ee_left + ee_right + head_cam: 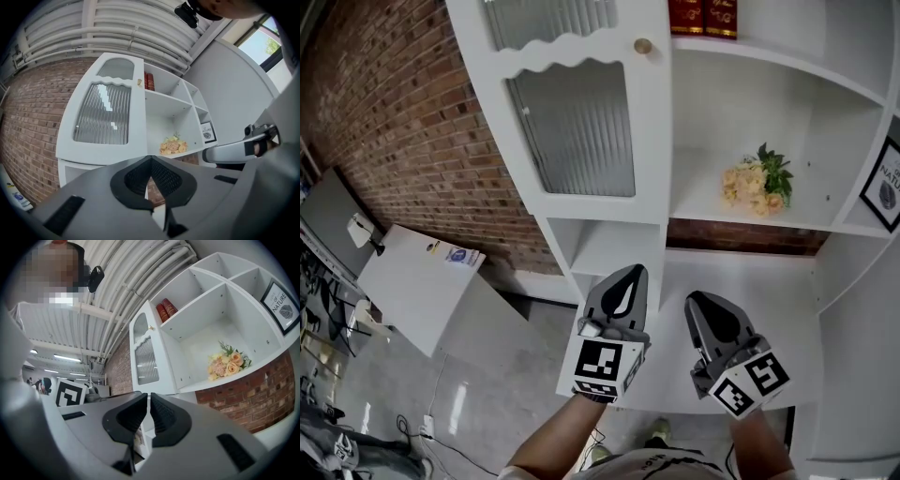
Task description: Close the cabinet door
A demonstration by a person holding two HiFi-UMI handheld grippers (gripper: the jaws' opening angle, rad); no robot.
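The white cabinet door [581,131] has a ribbed glass pane and a small round knob [643,46]. It looks flush with the cabinet front, covering the left section; it also shows in the left gripper view as the door [105,115] and in the right gripper view as the door [146,359]. My left gripper [628,272] hangs below the door, apart from it, jaws shut on nothing [150,159]. Beside it my right gripper [698,298] points at the open shelves, its jaws together and empty [149,395].
Open shelves to the right hold a flower bunch [757,186], red books [703,17] and a framed picture [883,183]. A brick wall [422,122] runs left of the cabinet. A white panel [412,281] and cables lie on the floor at left.
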